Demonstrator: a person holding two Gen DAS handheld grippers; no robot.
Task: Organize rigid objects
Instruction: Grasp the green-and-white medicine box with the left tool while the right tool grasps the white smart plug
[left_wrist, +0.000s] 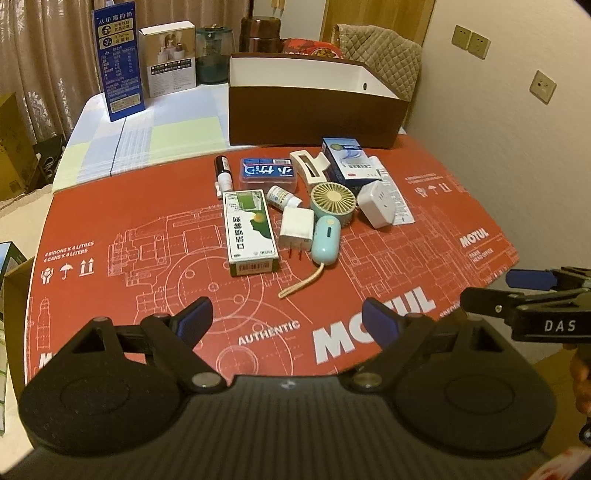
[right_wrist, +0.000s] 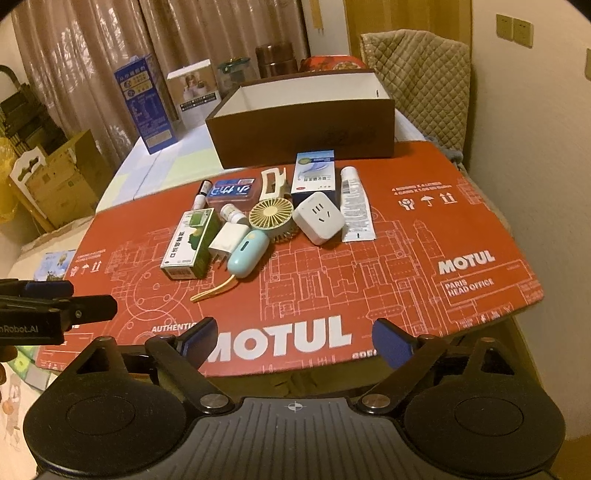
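Note:
A cluster of small objects lies mid-table on the red Motul cardboard sheet (left_wrist: 147, 229): a green-white medicine box (left_wrist: 250, 232), a white charger (left_wrist: 296, 228), a mint capsule-shaped device with strap (left_wrist: 326, 240), a small round fan (left_wrist: 332, 201), a white plug adapter (left_wrist: 375, 204), a blue-white box (left_wrist: 349, 162), a blue case (left_wrist: 269, 174), a white clip (left_wrist: 309, 168), a small bottle (left_wrist: 282, 196), a marker (left_wrist: 222, 173). An open brown box (left_wrist: 314, 110) stands behind them. My left gripper (left_wrist: 288, 325) is open and empty near the front edge. My right gripper (right_wrist: 295, 341) is open and empty, also at the front.
A blue carton (left_wrist: 120, 59), a white carton (left_wrist: 170, 57), a glass jar (left_wrist: 214, 53) and a brown canister (left_wrist: 260, 35) stand at the table's back. A quilted chair (left_wrist: 380, 55) is behind the brown box. Cardboard boxes (right_wrist: 55, 177) stand left. A white tube (right_wrist: 354, 203) lies right of the adapter.

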